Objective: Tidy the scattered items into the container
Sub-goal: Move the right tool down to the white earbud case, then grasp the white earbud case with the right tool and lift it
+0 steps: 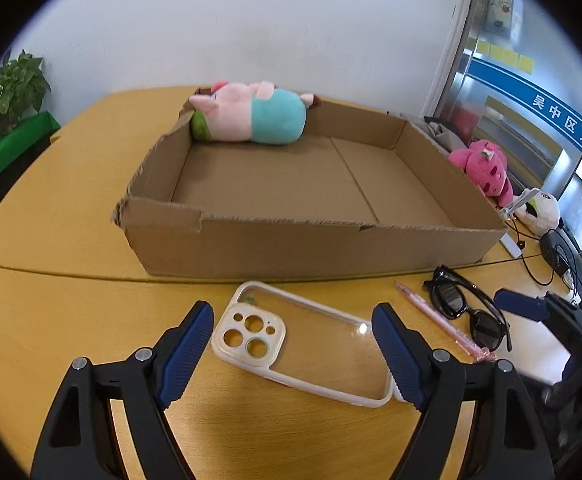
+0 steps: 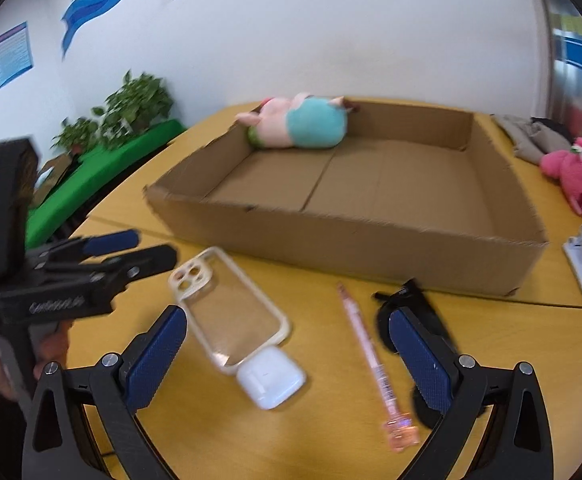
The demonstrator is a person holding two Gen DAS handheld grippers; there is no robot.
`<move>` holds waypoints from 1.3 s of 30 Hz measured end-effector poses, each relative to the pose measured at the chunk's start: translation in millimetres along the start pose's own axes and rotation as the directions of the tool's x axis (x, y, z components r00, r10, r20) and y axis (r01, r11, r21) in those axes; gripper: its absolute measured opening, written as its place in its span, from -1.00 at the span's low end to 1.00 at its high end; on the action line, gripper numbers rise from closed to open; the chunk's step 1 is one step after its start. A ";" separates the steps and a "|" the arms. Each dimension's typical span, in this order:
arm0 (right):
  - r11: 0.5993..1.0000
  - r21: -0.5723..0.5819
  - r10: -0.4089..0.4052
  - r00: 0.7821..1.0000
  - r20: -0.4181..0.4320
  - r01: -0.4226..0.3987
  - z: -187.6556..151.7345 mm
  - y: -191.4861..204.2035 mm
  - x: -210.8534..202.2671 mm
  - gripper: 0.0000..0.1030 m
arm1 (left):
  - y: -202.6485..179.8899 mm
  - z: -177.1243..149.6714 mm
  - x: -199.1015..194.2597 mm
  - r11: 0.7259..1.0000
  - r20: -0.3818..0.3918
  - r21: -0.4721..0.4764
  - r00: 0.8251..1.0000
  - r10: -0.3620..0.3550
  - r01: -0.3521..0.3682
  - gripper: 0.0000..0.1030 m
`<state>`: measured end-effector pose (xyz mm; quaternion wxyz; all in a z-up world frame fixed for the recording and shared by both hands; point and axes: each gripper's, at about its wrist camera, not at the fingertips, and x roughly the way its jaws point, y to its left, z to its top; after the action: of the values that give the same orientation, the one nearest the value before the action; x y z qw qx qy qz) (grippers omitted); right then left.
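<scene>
White walls behind; yellow wood desk (image 1: 71,184) carries a shallow cardboard box (image 1: 291,240) w/ a pink-and-teal plush pig (image 1: 251,116) lying in its far left corner. On the desk near the box's front wall: clear phone case (image 1: 303,340) w/ cream rim, pink pen (image 1: 443,320) to its right, black sunglasses (image 1: 467,312) right of the pen. White earbuds case (image 2: 271,380) touches the phone case's near end in the right wrist view. Left hand-held gripper (image 1: 293,354) is low over the phone case, fingers wide apart either side of it, not gripping. Right hand-held gripper (image 2: 287,356) has its fingers apart too, above the earbuds case and pen, its right finger in front of the sunglasses. Pink strawberry plush (image 2: 575,172) and panda plush (image 1: 539,212) sit on the desk right of the box. Potted plants (image 2: 139,108) far left.
</scene>
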<state>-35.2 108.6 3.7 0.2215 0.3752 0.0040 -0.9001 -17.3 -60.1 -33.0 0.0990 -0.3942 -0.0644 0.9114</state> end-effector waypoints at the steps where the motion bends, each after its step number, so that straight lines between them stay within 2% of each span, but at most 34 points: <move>1: 1.000 -0.015 0.020 1.000 -0.015 -0.020 -3.5 4.5 6.1 1.00 | 2.9 -1.0 3.2 1.000 -0.013 -0.005 1.000 -0.008 0.008 0.54; 3: 0.998 -0.037 0.039 0.998 -0.046 -0.040 -9.4 11.1 18.2 1.00 | 7.9 -3.7 9.9 1.000 -0.038 -0.019 0.999 -0.022 0.022 0.53; 9: 0.995 -0.064 0.069 0.989 -0.131 -0.078 -24.5 17.0 45.1 0.88 | 14.7 -10.8 26.4 1.000 -0.107 -0.026 0.994 -0.017 0.014 0.11; 10: 0.995 -0.070 0.067 0.988 -0.138 -0.077 -26.4 16.7 47.2 0.82 | 15.2 -11.9 28.2 1.000 -0.116 -0.027 0.993 -0.013 0.010 0.01; 12: 0.994 -0.077 0.066 0.986 -0.155 -0.078 -29.0 15.4 50.7 0.68 | 16.4 -12.8 29.9 1.000 -0.126 -0.028 0.992 -0.003 -0.001 -0.06; 15: 0.993 -0.084 0.071 0.981 -0.180 -0.087 -33.4 13.5 54.8 0.44 | 16.8 -12.6 26.1 0.999 -0.120 -0.032 0.993 0.012 -0.015 -0.06; 18: 0.992 -0.084 0.072 0.978 -0.195 -0.090 -37.7 11.8 55.6 0.09 | 13.5 -10.4 19.9 1.000 -0.106 -0.027 0.994 0.003 -0.005 -0.06; 22: 0.992 -0.081 0.084 0.978 -0.192 -0.101 -41.1 10.1 52.4 0.09 | 2.0 -12.2 13.7 1.000 -0.103 -0.001 0.994 -0.026 0.026 -0.06; 25: 0.991 -0.082 0.090 0.977 -0.192 -0.107 -45.6 10.1 47.8 0.08 | -8.4 -18.5 12.4 0.996 -0.129 0.000 0.988 -0.085 0.085 -0.06; 30: 0.988 -0.096 0.100 0.977 -0.189 -0.119 -57.8 13.4 36.1 0.09 | -35.0 -34.4 12.4 0.977 -0.200 0.042 0.960 -0.195 0.207 -0.06; 37: 0.984 -0.128 0.097 0.978 -0.183 -0.122 -70.6 23.0 26.1 0.09 | -76.9 -57.7 18.6 0.935 -0.315 0.175 0.917 -0.244 0.309 -0.06; 39: 0.981 -0.157 0.084 0.979 -0.184 -0.113 -72.6 27.9 25.0 0.09 | -84.5 -63.2 20.3 0.918 -0.349 0.190 0.898 -0.269 0.349 -0.18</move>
<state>9.4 86.2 -60.9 0.2953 0.4332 0.0803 -0.8478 26.3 29.2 -73.9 0.3010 -0.5038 0.0045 0.8097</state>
